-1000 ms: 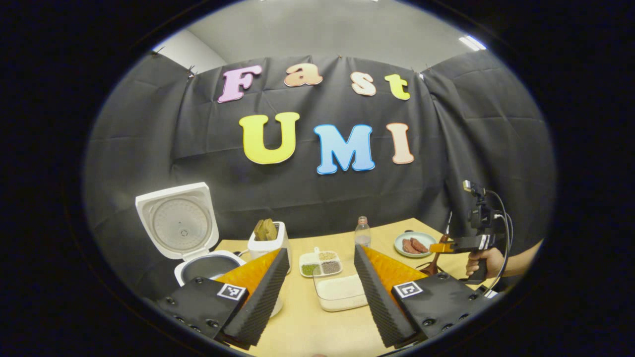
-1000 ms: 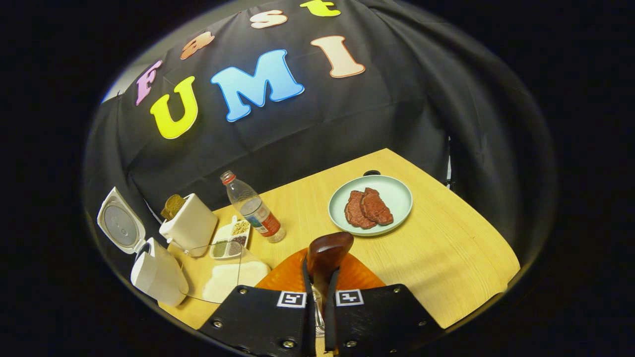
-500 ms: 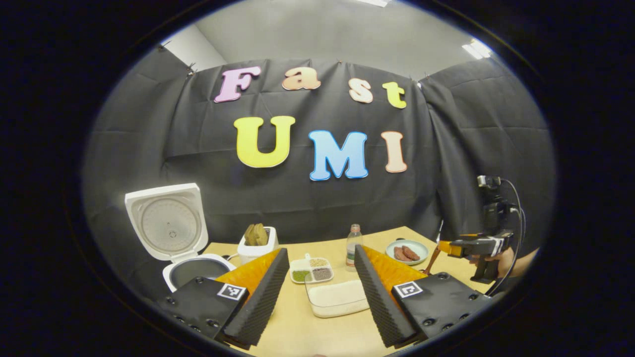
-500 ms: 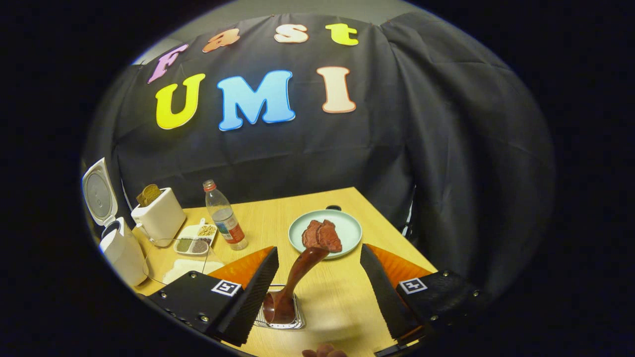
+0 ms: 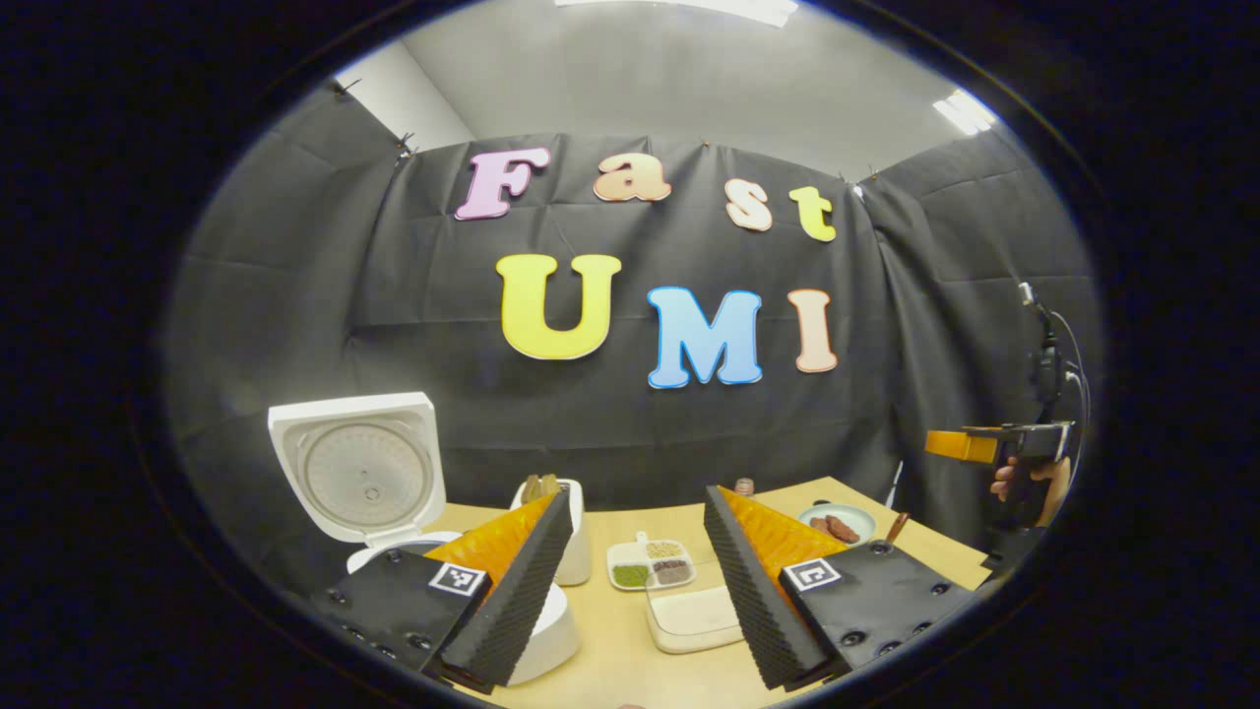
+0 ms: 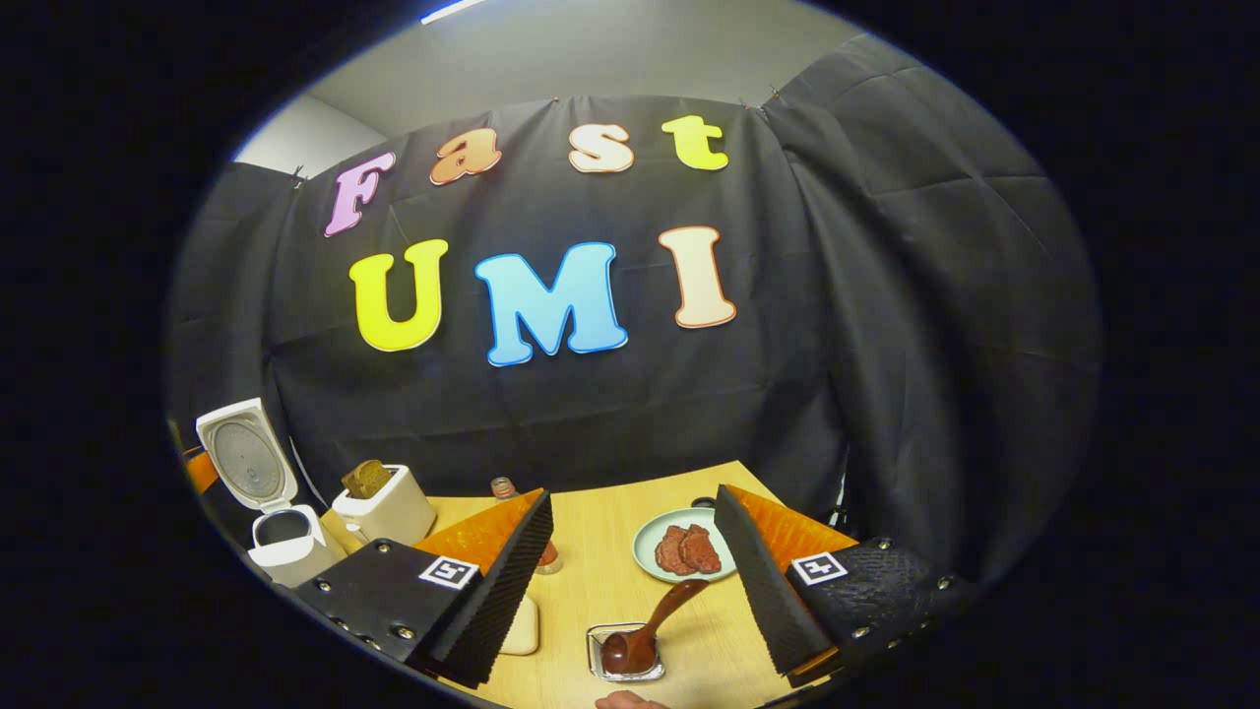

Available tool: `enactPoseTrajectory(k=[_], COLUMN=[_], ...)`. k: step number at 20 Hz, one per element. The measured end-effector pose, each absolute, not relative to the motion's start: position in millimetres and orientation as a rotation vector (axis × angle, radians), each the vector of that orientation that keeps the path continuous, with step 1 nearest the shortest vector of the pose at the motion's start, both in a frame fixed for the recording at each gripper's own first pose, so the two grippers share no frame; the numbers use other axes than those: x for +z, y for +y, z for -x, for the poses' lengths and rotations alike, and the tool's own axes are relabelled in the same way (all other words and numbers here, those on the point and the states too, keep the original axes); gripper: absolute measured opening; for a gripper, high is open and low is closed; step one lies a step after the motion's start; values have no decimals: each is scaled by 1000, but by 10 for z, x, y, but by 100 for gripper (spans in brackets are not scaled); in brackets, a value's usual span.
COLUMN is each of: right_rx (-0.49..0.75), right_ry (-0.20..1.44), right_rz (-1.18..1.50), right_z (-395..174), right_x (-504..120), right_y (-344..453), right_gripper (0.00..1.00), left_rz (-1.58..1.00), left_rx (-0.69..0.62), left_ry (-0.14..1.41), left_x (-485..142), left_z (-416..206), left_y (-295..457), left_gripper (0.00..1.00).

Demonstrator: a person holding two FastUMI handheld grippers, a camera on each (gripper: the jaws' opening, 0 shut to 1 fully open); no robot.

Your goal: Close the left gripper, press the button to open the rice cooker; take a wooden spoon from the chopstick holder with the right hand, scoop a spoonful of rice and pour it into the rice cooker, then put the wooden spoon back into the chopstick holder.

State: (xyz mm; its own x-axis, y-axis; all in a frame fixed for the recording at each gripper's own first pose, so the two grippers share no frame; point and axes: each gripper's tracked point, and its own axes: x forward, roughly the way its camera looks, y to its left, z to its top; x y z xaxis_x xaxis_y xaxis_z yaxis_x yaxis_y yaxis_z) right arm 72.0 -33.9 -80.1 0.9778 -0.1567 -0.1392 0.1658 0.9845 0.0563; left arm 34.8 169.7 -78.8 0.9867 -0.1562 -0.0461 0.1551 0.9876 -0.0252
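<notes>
The wooden spoon (image 6: 652, 622) stands bowl-down in the small metal chopstick holder (image 6: 594, 658), its handle leaning toward the plate. My right gripper (image 6: 630, 581) hangs open above it, touching nothing. From the left gripper view it shows at the far right (image 5: 937, 445), held high by a hand (image 5: 1024, 484). The white rice cooker (image 5: 553, 630) has its lid (image 5: 362, 471) standing open; it also sits at the left in the right gripper view (image 6: 283, 547). My left gripper (image 5: 630, 591) is open and empty above the table's near edge. A clear tub of white rice (image 5: 694, 615) lies between its fingers, farther off.
A white toaster (image 5: 577, 537) with bread stands beside the cooker. A divided dish of grains (image 5: 650, 569) lies behind the rice tub. A pale green plate (image 6: 650, 532) with red meat slices sits at the right. A bottle cap (image 6: 503, 486) pokes above my right gripper's left finger.
My right gripper opened, let go of the spoon in the holder, and rose away from it. The left gripper drew back and tilted up a little.
</notes>
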Motion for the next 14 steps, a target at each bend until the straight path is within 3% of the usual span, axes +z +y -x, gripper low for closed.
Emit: enactPoseTrajectory(k=[4, 8, 9, 10, 14], right_rx=[-102, -30, -12, 5, 18], right_ry=[120, 114, 120, 124, 122], right_rz=[-51, 6, 7, 6, 15], right_z=[-737, -604, -608, -610, -668], right_x=[-693, -594, -605, -599, -575], right_y=[-12, 368, 433, 505, 595], right_gripper=[100, 99, 100, 100, 99], left_rz=[35, 26, 19, 13, 43], left_rx=[-109, -72, -60, -42, 18], left_ry=[19, 9, 12, 15, 31], left_x=[-576, -415, -380, -347, -315], left_z=[-452, -628, -678, -740, -1000], left_y=[2079, 2472, 2564, 2665, 3073], left_gripper=[95, 92, 98, 92, 95])
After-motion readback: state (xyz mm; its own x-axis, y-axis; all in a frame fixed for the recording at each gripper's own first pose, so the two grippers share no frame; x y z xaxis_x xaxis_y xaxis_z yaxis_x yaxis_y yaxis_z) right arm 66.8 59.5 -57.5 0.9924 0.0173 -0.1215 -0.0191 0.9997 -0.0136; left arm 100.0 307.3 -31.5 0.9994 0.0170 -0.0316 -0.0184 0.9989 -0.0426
